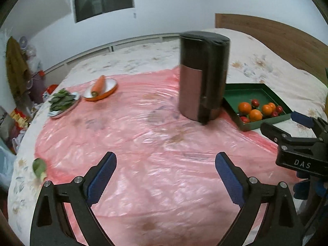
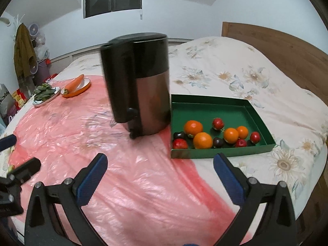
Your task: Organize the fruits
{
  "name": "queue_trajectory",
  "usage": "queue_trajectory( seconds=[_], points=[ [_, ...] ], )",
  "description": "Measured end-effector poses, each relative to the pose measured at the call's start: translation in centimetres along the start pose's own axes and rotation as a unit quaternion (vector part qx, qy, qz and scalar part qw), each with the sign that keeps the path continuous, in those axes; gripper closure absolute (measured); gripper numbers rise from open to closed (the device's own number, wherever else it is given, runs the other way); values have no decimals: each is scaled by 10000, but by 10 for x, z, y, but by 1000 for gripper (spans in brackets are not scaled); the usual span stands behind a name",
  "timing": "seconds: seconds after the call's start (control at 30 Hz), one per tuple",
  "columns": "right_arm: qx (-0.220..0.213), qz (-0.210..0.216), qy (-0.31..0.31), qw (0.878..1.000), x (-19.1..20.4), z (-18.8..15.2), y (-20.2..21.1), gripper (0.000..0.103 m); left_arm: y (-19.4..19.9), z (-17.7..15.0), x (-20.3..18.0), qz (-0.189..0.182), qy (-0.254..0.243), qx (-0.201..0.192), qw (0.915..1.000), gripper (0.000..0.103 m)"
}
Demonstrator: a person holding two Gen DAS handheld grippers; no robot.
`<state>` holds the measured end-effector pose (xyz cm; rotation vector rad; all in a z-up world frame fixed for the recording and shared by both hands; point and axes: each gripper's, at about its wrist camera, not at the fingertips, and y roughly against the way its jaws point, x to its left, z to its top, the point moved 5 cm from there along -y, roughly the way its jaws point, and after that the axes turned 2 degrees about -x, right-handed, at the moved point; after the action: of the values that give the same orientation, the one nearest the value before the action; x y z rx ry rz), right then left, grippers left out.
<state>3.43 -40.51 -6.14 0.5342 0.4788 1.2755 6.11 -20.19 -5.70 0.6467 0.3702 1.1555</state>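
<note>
A green tray [image 2: 260,112] lies on the bed at the right and holds several oranges [image 2: 202,140], small red fruits [image 2: 218,123] and dark plums [image 2: 217,142]. It also shows in the left wrist view [image 1: 272,94]. My right gripper [image 2: 160,171] is open and empty, low over the pink sheet, just in front of the tray. My left gripper [image 1: 165,172] is open and empty over the middle of the pink plastic sheet [image 1: 143,143]. The right gripper also shows at the right edge of the left wrist view [image 1: 287,127].
A tall black and steel canister [image 2: 139,86] stands left of the tray. At the far left are an orange bowl [image 1: 106,93] with a carrot [image 1: 98,85] and a plate of greens [image 1: 62,102]. A green leafy item [image 1: 40,167] lies near the sheet's left edge. A wooden headboard [image 2: 276,43] stands at the right.
</note>
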Motion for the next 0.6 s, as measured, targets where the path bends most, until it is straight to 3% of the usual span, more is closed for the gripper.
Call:
queue_trajectory(
  seconds=[0.33,0.4,0.6],
  points=[
    [-65,-124,0,9999,21,-18,25,0,26,-18,37,176,193,-86,9996,8],
    [-69,-147,76,9998,24,-19,28,0,29,-22,43,200,253,-60,9995,1],
    [-159,-216,195,9994,25,-16,38,0,35,-29,55,295,316,-31,9991,1]
  ],
)
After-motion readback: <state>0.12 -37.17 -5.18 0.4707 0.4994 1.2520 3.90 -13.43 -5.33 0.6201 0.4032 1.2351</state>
